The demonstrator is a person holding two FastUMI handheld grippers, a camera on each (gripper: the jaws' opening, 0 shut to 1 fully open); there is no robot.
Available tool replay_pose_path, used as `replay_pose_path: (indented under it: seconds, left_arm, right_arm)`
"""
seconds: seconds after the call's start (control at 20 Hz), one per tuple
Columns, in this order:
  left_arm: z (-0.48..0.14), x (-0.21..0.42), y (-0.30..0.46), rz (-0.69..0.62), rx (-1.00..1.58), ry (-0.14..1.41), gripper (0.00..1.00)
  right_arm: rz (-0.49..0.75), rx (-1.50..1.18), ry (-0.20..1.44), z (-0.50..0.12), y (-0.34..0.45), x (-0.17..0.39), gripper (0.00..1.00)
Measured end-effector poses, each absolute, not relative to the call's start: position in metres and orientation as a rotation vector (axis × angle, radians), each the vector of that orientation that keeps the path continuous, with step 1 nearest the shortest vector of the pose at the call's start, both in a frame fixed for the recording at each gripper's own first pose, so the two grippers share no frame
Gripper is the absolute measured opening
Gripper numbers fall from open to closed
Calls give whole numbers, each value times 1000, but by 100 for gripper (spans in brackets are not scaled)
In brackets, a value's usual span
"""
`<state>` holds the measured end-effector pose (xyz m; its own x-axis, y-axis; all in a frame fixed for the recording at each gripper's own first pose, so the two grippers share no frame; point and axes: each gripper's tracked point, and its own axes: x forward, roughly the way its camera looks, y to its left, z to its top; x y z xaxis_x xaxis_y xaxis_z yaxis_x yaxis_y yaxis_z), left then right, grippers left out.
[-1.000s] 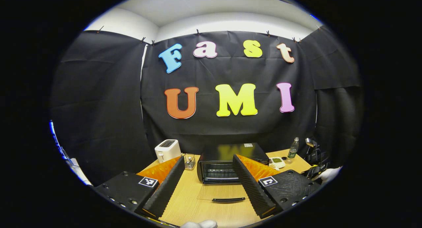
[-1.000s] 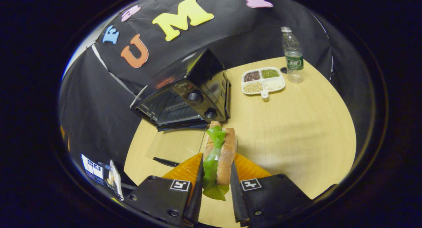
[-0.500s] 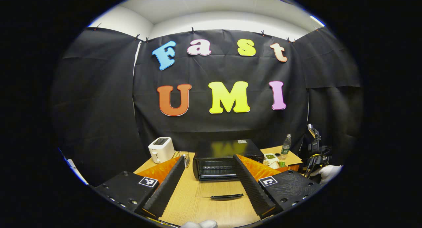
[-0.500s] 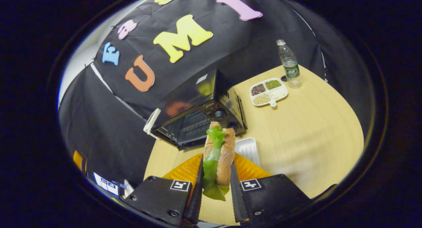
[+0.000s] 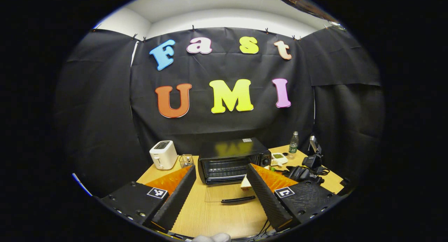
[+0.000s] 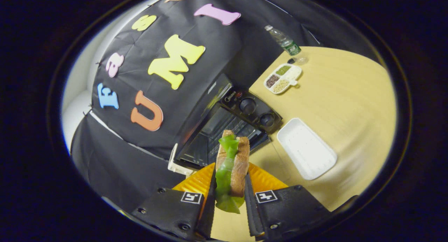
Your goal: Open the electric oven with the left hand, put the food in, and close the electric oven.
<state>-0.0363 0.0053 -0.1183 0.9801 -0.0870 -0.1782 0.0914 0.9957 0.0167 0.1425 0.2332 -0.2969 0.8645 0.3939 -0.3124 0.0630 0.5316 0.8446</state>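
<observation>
Black electric oven (image 5: pixel 232 159) stands at the far middle of the pale wooden table (image 5: pixel 217 221), its glass door (image 5: pixel 227 194) dropped flat toward the near edge, so opening looks done; loading and closing remain. At its left sit a white toaster (image 5: pixel 163 154) and a small wire basket (image 5: pixel 186 160). The left gripper (image 5: pixel 220 194) hangs back, fingers wide and empty. The right gripper (image 6: pixel 229 196) clamps the bread-and-lettuce sandwich (image 6: pixel 232 166) just before the oven's mouth. Right of it an empty white tray (image 6: pixel 307 148), a divided dish (image 6: pixel 282 78) and a plastic bottle (image 6: pixel 284 42) leave bare tabletop.
</observation>
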Motion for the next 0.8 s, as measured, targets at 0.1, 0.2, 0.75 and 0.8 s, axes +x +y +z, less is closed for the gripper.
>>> replay_pose_path:
  seconds: [0.1,0.2,0.75,0.8]
  left_arm:
    - [-125,-43,5,-101,29,188,95]
    - [-136,-45,9,-93,33,204,95]
    - [-172,-54,32,-57,59,263,95]
    - [-173,-51,33,-50,62,265,95]
  right_arm:
    - [184,1097,468,-301,249,152,42]
    - [143,1150,441,-310,263,161,42]
    - [31,1258,368,-319,324,254,42]
    - [25,1266,369,-319,329,261,42]
